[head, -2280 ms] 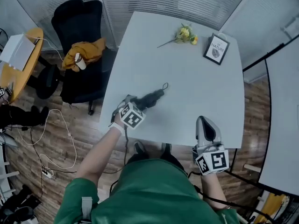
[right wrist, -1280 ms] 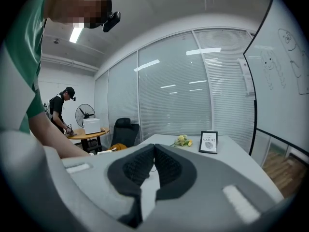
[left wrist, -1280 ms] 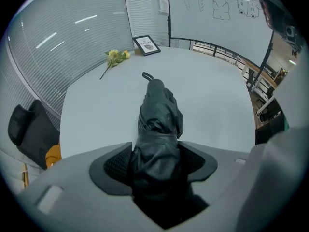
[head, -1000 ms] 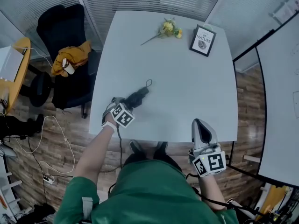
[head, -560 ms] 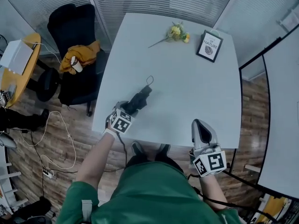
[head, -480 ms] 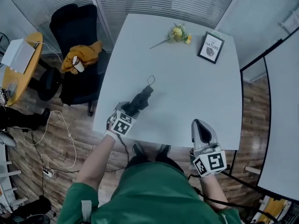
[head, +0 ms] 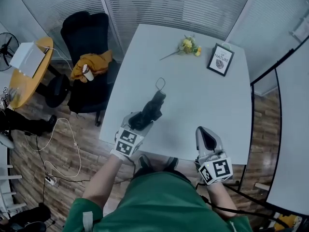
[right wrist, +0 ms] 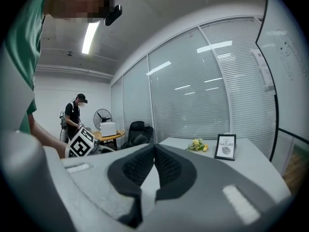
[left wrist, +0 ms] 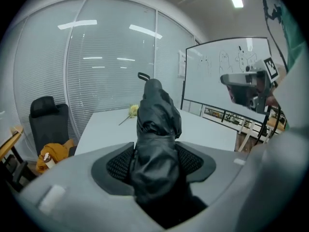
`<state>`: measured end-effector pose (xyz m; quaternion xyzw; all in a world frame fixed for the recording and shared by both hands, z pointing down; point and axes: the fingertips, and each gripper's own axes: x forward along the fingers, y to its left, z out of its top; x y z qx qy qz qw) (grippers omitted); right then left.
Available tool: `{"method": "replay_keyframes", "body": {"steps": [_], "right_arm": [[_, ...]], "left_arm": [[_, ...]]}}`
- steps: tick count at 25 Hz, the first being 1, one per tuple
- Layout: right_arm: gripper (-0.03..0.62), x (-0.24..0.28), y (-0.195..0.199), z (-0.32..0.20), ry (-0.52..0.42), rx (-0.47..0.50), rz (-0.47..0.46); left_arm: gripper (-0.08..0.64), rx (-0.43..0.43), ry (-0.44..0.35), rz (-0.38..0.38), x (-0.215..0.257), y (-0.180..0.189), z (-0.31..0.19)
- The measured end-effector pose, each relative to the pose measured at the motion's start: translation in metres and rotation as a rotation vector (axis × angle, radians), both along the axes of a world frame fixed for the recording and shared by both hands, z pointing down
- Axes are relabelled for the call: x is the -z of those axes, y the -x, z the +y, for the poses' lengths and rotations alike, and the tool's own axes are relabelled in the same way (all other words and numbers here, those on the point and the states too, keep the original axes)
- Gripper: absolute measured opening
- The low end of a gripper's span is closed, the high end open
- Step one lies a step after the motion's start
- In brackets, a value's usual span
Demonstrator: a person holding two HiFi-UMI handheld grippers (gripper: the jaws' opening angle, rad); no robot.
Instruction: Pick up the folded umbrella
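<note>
Black fabric of the folded umbrella fills the gap between the pads of the left gripper, which pinch it from both sides near its lower end. The rest of the bundle juts out past the jaws and tilts upward. From the head view, the left gripper carries the folded umbrella over the near left part of the white table, clear of the tabletop. Its thin strap loop points toward the far side. The right gripper sits at the table's near edge, well apart from the umbrella. In the right gripper view, the jaws of the right gripper are pressed together at the tips with nothing between them. Yellow flowers and a framed picture lie at the far end of the table. A black office chair with a mustard garment on its seat stands beside the table's left side. A whiteboard shows beyond the table in the left gripper view.
</note>
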<state>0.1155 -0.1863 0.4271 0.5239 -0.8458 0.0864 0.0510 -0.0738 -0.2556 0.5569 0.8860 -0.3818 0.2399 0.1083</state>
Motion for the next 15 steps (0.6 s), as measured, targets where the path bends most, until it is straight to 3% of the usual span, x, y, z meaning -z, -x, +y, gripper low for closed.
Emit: {"method": "replay_keyframes", "body": {"steps": [15], "right_arm": [[0.003, 0.019, -0.008, 0.003, -0.068, 0.009, -0.008]], "left_arm": [[0.273, 0.066, -0.12, 0.275, 0.115, -0.007, 0.024]]}}
